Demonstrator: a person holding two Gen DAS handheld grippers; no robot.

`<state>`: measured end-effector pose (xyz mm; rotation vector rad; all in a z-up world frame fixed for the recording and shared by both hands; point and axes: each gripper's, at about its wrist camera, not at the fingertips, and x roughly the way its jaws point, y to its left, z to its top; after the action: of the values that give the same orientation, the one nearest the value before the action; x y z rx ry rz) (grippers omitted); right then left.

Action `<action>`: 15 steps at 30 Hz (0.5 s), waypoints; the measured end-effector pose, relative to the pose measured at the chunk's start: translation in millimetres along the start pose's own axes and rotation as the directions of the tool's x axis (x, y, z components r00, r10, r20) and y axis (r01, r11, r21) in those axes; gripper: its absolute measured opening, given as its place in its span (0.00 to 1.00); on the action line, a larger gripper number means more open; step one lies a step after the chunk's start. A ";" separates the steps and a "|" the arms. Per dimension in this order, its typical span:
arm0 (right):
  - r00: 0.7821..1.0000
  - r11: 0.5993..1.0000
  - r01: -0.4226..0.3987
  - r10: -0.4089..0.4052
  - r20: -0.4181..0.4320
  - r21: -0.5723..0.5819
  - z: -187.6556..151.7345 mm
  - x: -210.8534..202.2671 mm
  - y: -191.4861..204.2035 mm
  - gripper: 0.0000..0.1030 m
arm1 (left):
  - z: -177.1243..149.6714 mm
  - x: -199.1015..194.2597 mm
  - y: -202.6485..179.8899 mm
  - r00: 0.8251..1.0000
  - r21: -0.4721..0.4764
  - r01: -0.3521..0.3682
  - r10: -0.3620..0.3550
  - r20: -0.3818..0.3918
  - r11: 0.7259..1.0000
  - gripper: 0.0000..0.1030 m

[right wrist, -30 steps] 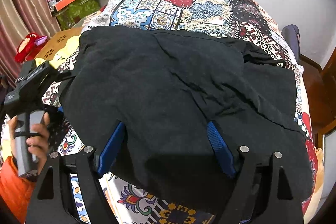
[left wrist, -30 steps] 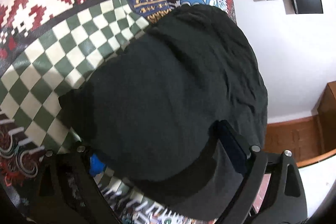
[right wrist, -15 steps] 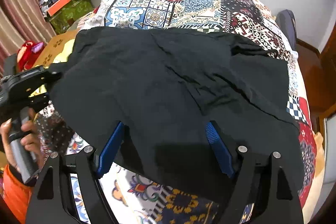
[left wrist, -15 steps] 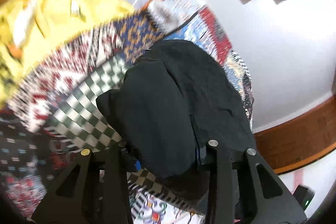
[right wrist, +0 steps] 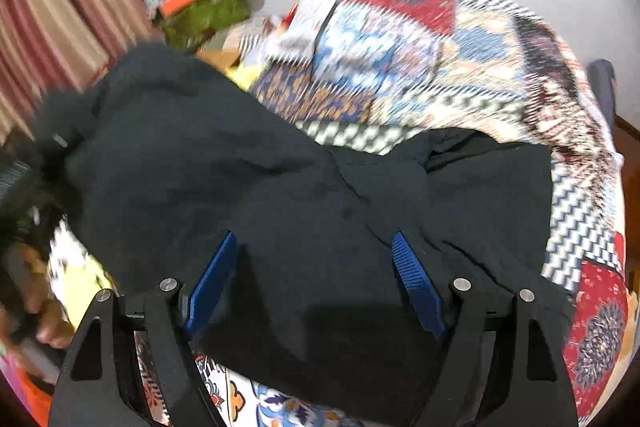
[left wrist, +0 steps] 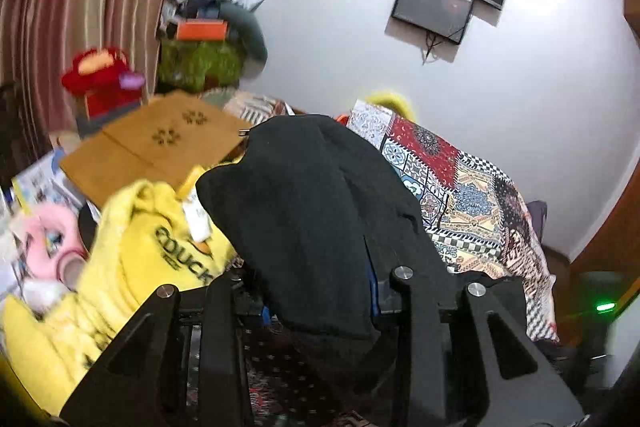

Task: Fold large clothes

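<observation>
Your left claw [left wrist: 320, 291] is pressed together on a bunched edge of the black garment [left wrist: 312, 195], which rises up and over its fingers. Your right claw [right wrist: 312, 283] is spread wide, the garment draped across both blue pads [right wrist: 416, 279] and not pinched. Beyond the claws the rest of the cloth trails onto the patchwork bed [right wrist: 400, 39]. Carry the held edge smoothly across, keep it taut, and lay it square on the far edge so no wrinkles get trapped.
</observation>
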<state>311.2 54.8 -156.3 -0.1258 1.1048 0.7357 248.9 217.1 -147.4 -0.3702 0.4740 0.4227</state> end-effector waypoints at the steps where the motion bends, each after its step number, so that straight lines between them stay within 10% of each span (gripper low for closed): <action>1: 0.999 1.000 -0.029 0.030 -0.031 0.006 -3.5 13.4 2.9 0.75 | -2.1 -1.0 -3.2 1.000 0.030 -0.007 0.007 0.002 1.000 0.32; 8: 0.992 0.997 -0.079 0.077 -0.102 -0.011 -16.1 49.0 11.7 0.78 | -29.1 -10.7 -46.0 0.996 0.272 -0.064 0.046 0.072 0.960 0.32; 15: 0.999 0.994 -0.032 0.031 0.010 0.103 -34.1 -26.0 -44.0 0.75 | -31.1 -27.0 -71.3 0.995 0.373 -0.030 -0.006 0.096 0.927 0.32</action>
<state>305.0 -6.1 -161.7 -0.0178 1.1370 0.7056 249.5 135.0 -142.2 0.0240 0.4523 0.3505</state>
